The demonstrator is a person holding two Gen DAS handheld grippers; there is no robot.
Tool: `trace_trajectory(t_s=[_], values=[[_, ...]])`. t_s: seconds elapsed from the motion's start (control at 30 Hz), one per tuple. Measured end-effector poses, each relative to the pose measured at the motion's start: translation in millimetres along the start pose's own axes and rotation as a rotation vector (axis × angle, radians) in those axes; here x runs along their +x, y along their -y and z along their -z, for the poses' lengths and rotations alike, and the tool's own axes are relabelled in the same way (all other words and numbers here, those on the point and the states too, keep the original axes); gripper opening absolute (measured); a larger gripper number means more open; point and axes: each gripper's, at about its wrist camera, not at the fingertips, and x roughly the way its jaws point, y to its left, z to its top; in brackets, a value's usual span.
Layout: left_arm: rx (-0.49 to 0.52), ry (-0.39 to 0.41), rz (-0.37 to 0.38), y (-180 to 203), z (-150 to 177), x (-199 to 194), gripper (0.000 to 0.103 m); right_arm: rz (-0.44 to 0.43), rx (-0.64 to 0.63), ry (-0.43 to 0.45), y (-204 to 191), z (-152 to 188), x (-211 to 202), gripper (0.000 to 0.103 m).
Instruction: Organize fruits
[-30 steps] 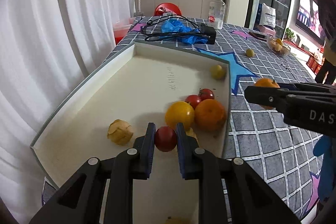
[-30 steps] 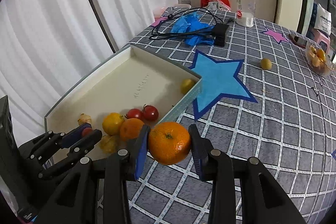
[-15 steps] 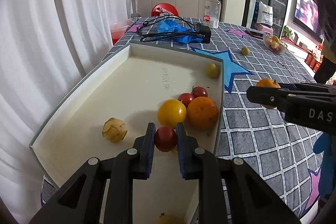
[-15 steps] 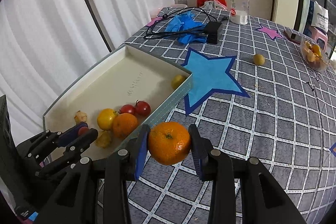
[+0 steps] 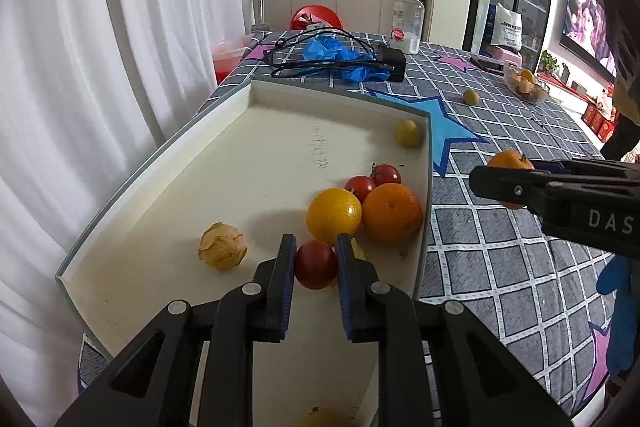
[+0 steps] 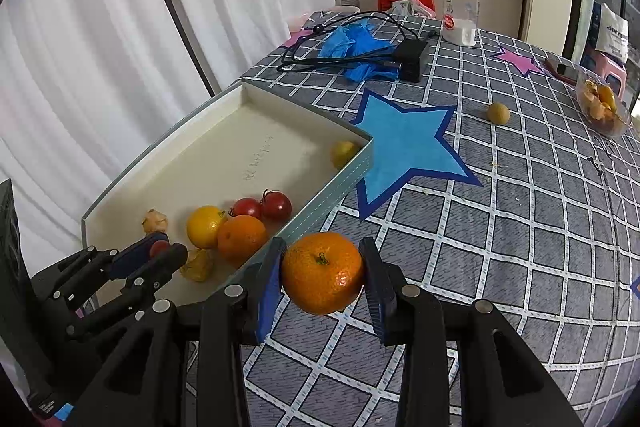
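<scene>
A small red tomato [image 5: 315, 264] is pinched by the left gripper [image 5: 315, 269] low over the tray [image 5: 429, 163], presumably for release among the gathered fruit. A mandarin [image 6: 322, 277] is clamped by the right gripper [image 6: 323, 281] above the tablecloth [image 6: 520, 227], just outside the tray wall. Contact with the tray floor cannot be judged.

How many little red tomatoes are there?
3. Two tomatoes sit together in the tray behind the orange; one tomato is held in the left tool. Others could be hidden.
</scene>
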Motion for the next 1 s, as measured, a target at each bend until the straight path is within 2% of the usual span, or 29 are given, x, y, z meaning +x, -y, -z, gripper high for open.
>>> trace_trajectory(t_s=[1.0], values=[[-0.022, -0.007, -0.010, -10.5, 2.3, 1.9, 0.022, -0.008, -0.021, -0.012, -9.0, -3.1, 6.6, 0.039]])
